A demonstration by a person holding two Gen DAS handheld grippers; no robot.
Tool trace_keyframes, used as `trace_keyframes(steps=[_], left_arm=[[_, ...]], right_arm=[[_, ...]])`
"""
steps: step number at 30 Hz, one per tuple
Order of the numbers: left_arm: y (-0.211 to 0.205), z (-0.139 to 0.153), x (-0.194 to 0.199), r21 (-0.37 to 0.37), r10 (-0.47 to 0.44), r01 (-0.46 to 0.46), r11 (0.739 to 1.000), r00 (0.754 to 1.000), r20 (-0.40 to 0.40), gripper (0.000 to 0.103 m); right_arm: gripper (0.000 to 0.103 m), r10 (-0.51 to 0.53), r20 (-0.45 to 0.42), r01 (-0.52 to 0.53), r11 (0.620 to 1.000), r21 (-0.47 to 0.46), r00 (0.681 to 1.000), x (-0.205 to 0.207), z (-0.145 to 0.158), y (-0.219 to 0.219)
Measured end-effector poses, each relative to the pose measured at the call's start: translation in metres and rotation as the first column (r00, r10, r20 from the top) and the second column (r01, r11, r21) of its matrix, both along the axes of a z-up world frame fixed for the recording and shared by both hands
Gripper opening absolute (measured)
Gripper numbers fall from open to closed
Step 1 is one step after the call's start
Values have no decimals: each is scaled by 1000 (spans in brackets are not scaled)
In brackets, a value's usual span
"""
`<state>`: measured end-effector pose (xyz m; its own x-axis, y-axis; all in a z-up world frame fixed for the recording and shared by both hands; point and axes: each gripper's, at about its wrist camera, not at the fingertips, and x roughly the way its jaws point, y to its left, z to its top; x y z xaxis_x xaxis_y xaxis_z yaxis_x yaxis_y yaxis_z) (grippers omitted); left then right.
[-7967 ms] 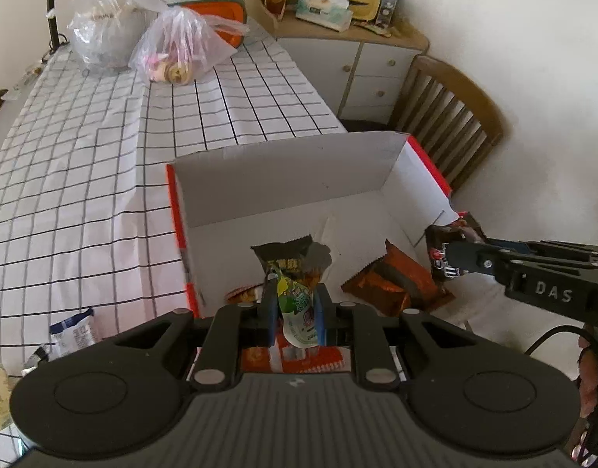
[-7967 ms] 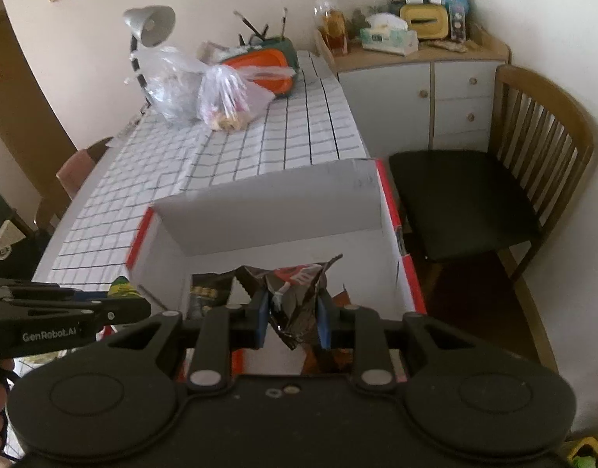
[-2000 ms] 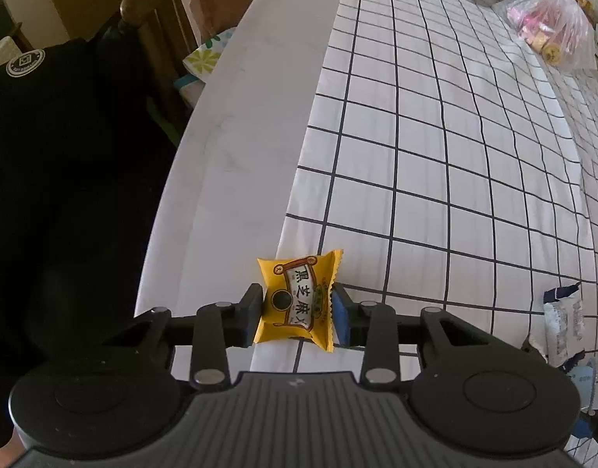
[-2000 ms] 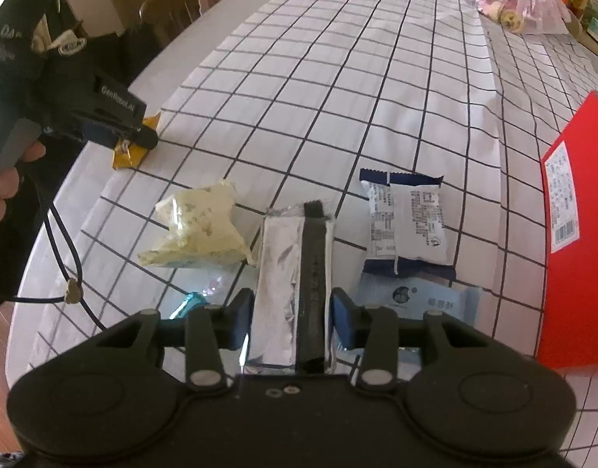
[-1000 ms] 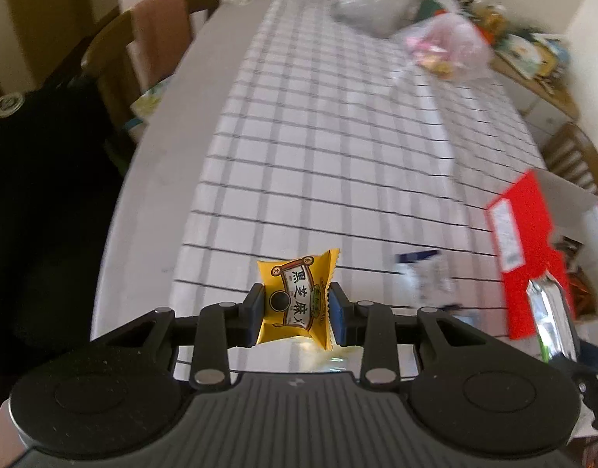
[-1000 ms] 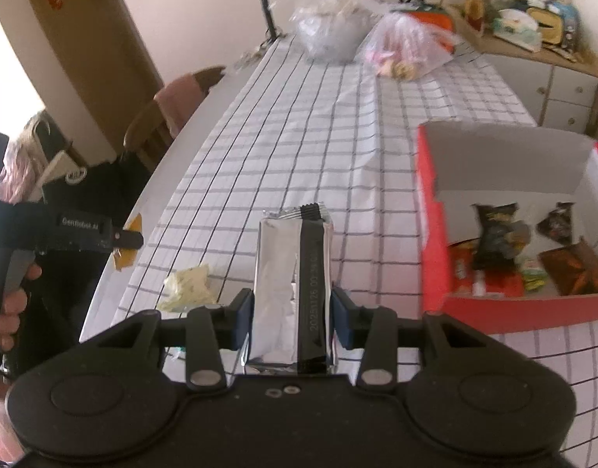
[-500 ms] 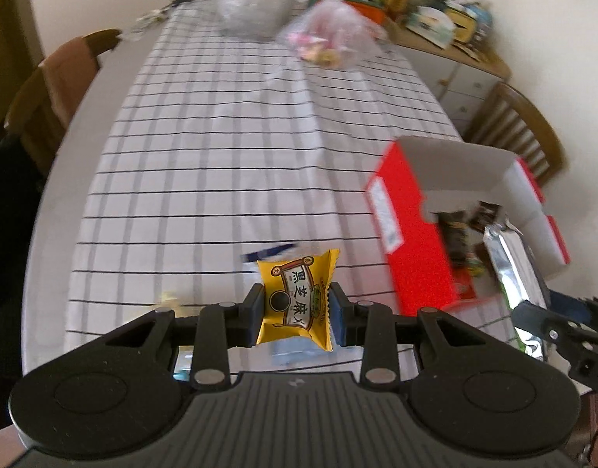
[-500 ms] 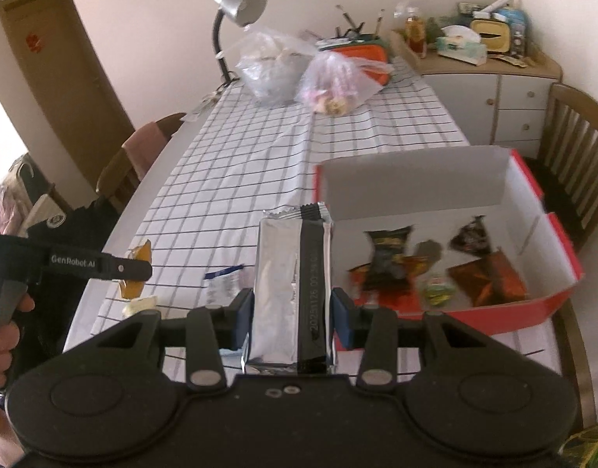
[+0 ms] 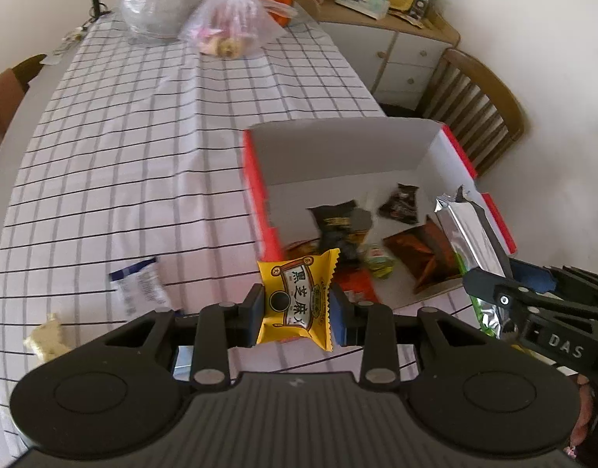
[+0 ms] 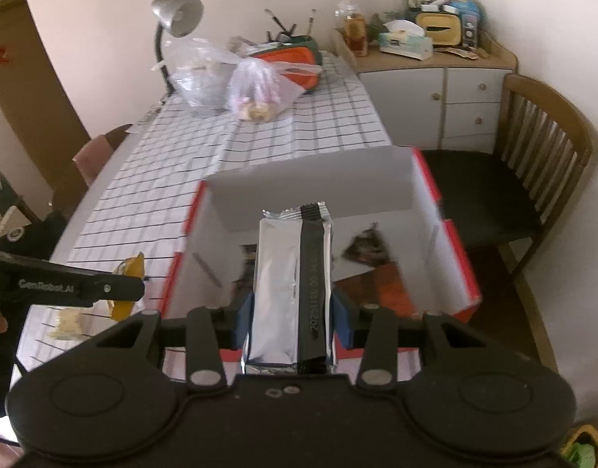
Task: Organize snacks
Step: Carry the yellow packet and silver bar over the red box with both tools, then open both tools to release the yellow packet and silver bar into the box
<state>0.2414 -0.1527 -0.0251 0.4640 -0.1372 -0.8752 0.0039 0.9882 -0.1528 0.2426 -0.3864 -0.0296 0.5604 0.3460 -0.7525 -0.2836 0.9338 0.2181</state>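
My left gripper is shut on a yellow snack packet and holds it above the table by the near left corner of the red box. My right gripper is shut on a silver foil packet with a black strip, held over the near edge of the same box. The box is white inside and holds several snack packets. The right gripper and its silver packet show at the right in the left wrist view. The left gripper shows at the left in the right wrist view.
On the checked tablecloth lie a blue-and-white packet and a pale yellow packet. Two plastic bags and a lamp stand at the far end. A wooden chair and a cabinet are to the right.
Both grippers have moved closer to the red box with their packets still held. The box now sits nearer and more central in both views.
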Motion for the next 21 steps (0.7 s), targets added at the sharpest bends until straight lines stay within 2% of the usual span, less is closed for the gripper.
trace_keyframes(steps=[9, 21], left_arm=[[-48, -18, 35, 15, 24, -24, 1000, 999, -47, 33], [-65, -61, 80, 45, 88, -81, 996, 982, -165, 33]], right_arm=[[41, -7, -27, 5, 999, -54, 1000, 45, -23, -27], [41, 70, -109, -84, 989, -123, 992, 96, -58, -8]])
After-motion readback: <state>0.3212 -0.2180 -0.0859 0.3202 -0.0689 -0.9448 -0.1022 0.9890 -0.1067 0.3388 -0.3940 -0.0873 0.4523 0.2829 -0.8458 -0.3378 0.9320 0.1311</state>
